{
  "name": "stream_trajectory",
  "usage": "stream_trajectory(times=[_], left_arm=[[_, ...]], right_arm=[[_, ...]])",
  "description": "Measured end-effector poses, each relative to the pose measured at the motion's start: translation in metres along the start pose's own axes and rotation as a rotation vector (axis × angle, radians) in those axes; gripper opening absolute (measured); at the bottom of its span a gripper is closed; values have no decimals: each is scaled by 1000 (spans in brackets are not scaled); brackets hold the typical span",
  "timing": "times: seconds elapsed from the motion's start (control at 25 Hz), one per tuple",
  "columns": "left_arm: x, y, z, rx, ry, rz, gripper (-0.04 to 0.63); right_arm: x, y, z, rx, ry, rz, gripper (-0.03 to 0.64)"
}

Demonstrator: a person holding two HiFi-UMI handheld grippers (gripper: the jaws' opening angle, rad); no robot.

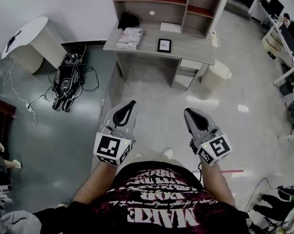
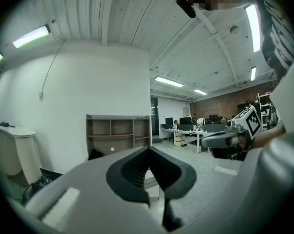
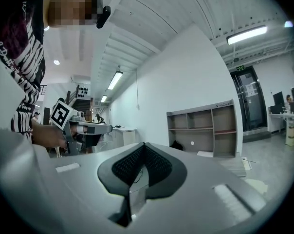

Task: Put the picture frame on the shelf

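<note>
A small black picture frame [image 1: 164,45] stands on the grey desk [image 1: 191,50], right of a stack of books [image 1: 130,37]. Behind it rises the open wooden shelf [image 1: 161,1], which shows far ahead in the left gripper view [image 2: 119,133] and the right gripper view [image 3: 203,128]. My left gripper [image 1: 130,105] and right gripper [image 1: 190,112] hang side by side over the floor, well short of the desk. Both point level toward it. The jaws of each meet at the tips with nothing between them [image 2: 148,150] [image 3: 143,145].
A white round table [image 1: 27,40] stands at the left, with a black bag and cables [image 1: 66,79] on the floor beside it. A white bin [image 1: 216,74] sits right of the desk. Office desks [image 1: 288,38] line the right side. Bare floor lies between me and the desk.
</note>
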State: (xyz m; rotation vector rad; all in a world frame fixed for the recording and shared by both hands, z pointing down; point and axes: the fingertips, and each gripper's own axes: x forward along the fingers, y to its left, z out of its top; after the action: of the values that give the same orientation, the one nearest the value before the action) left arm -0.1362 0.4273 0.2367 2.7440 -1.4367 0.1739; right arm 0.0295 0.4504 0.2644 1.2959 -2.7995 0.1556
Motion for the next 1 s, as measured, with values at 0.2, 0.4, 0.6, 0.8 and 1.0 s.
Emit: stream_trajectory(times=[0.2, 0.4, 0.6, 0.8, 1.0], left_arm=[[-27, 19, -8, -33, -6, -19, 0], [-45, 23, -18, -51, -5, -81, 0], [-55, 20, -27, -54, -9, -136, 0], [-55, 17, -24, -48, -14, -161, 0], [-54, 24, -29, -56, 0, -161, 0]], right_arm=[[6, 31, 4, -18, 18, -26, 25], [0, 55, 7, -30, 32, -80, 25], [-14, 70, -2, -13, 35, -145, 25], [-19, 71, 2, -13, 32, -167, 25], [-6, 67, 2, -11, 21, -159, 25]])
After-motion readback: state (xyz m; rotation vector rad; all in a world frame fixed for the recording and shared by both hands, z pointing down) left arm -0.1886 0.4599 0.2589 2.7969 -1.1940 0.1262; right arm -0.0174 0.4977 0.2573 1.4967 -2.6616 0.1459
